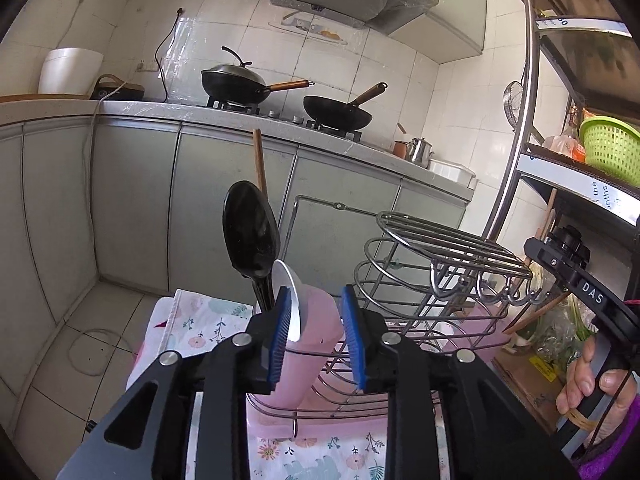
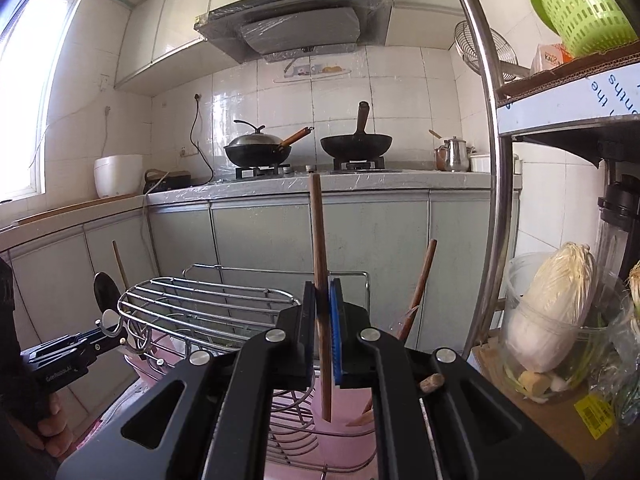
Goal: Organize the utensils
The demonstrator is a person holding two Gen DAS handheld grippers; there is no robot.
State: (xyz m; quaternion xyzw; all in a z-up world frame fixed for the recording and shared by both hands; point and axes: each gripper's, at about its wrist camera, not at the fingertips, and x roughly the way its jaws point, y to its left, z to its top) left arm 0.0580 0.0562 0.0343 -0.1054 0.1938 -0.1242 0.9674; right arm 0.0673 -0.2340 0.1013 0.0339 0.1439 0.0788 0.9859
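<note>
My left gripper (image 1: 315, 326) is open, its blue pads on either side of a pink utensil cup (image 1: 316, 340) at the left end of a wire dish rack (image 1: 432, 284). A black ladle (image 1: 251, 236), a white spoon (image 1: 290, 304) and a wooden stick (image 1: 259, 162) stand in that cup. My right gripper (image 2: 323, 332) is shut on an upright brown wooden chopstick (image 2: 319, 264), above a second pink cup (image 2: 344, 432) at the rack's right end. Another wooden utensil (image 2: 420, 284) leans in that cup.
The rack (image 2: 208, 304) stands on a pink tray over a floral cloth (image 1: 200, 328). A metal shelf post (image 2: 490, 152) rises at the right, with a green basket (image 2: 576, 4) and a jar of cabbage (image 2: 548, 320). Counter with two woks (image 2: 356, 144) lies behind.
</note>
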